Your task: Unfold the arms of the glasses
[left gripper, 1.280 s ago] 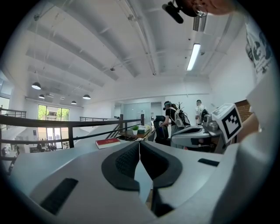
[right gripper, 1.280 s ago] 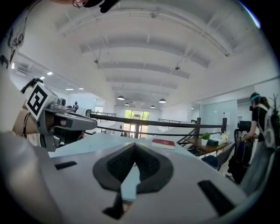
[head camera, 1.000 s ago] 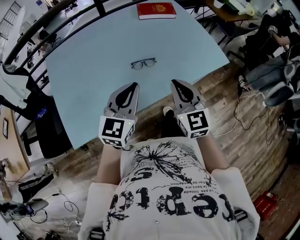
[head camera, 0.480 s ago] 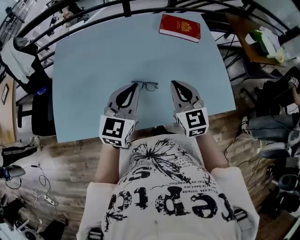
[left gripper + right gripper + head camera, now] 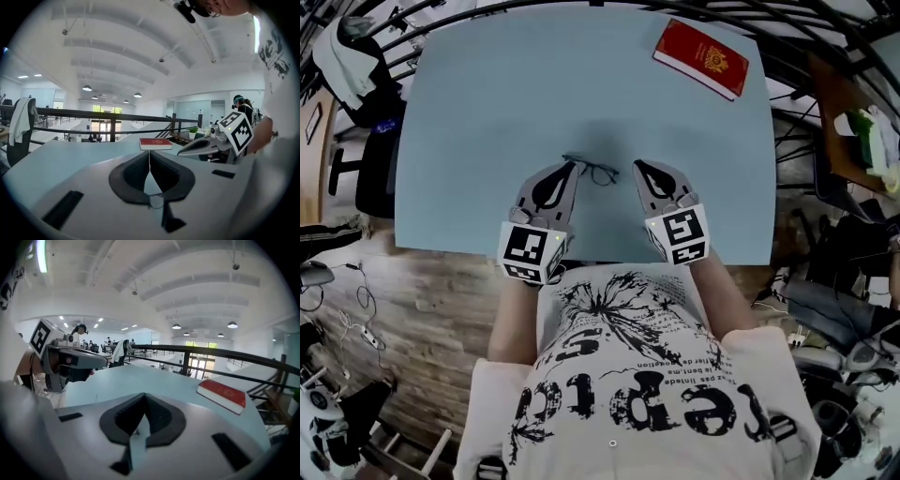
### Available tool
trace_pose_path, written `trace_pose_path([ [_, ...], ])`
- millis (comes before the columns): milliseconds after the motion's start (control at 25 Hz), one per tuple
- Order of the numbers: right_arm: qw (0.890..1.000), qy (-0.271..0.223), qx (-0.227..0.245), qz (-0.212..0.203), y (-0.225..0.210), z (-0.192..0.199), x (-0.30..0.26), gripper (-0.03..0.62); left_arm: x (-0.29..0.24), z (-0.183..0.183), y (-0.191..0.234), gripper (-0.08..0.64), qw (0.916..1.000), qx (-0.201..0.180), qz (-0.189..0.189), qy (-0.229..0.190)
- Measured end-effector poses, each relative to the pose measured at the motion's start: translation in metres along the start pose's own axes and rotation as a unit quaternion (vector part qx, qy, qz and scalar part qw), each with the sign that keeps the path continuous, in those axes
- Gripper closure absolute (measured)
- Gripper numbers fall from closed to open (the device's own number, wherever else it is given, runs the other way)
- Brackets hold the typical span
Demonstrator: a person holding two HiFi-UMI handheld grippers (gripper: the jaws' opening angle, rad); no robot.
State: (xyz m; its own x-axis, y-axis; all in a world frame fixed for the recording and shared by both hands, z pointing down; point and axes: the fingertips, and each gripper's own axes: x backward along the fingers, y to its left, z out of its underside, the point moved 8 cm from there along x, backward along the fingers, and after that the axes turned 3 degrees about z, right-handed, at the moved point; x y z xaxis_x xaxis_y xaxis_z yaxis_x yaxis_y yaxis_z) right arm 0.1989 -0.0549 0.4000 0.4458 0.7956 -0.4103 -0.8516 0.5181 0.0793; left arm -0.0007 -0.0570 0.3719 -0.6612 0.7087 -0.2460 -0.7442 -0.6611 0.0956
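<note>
Pale-blue table (image 5: 487, 112), glasses (image 5: 592, 172) mid-surface, red book (image 5: 701, 58) far corner; wood-plank floor (image 5: 441, 305).

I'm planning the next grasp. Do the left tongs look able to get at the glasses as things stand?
Likely yes: the left tongs, shut, sit just beside the glasses, nothing between them on the table.

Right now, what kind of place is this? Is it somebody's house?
Probably not a house; it looks like a big open office or lab. Hanging lamps light a high ceiling, a black railing runs past the blue table, and an office chair stands beside it.
</note>
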Motion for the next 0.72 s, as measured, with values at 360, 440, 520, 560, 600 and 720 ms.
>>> trace_pose_path([
  [360, 0.984, 0.153, 0.013, -0.093, -0.006, 0.051, -0.073, 0.578, -0.032, 0.047, 0.022, 0.540, 0.9980, 0.005, -0.005, 0.062],
  [440, 0.976, 0.181, 0.034, -0.112, -0.005, 0.058, -0.084, 0.578, -0.038, 0.053, 0.026, 0.540, 0.9973, 0.008, -0.003, 0.072],
  [520, 0.968, 0.208, 0.055, -0.132, -0.002, 0.065, -0.092, 0.551, -0.043, 0.059, 0.030, 0.540, 0.9966, 0.012, -0.001, 0.081],
  [560, 0.963, 0.221, 0.067, -0.140, -0.001, 0.068, -0.095, 0.525, -0.044, 0.062, 0.032, 0.540, 0.9962, 0.014, 0.001, 0.086],
  [600, 0.958, 0.233, 0.080, -0.146, 0.000, 0.070, -0.097, 0.525, -0.045, 0.064, 0.033, 0.540, 0.9958, 0.015, 0.002, 0.090],
  [720, 0.945, 0.259, 0.117, -0.162, 0.003, 0.077, -0.104, 0.525, -0.049, 0.071, 0.036, 0.540, 0.9946, 0.014, 0.008, 0.102],
])
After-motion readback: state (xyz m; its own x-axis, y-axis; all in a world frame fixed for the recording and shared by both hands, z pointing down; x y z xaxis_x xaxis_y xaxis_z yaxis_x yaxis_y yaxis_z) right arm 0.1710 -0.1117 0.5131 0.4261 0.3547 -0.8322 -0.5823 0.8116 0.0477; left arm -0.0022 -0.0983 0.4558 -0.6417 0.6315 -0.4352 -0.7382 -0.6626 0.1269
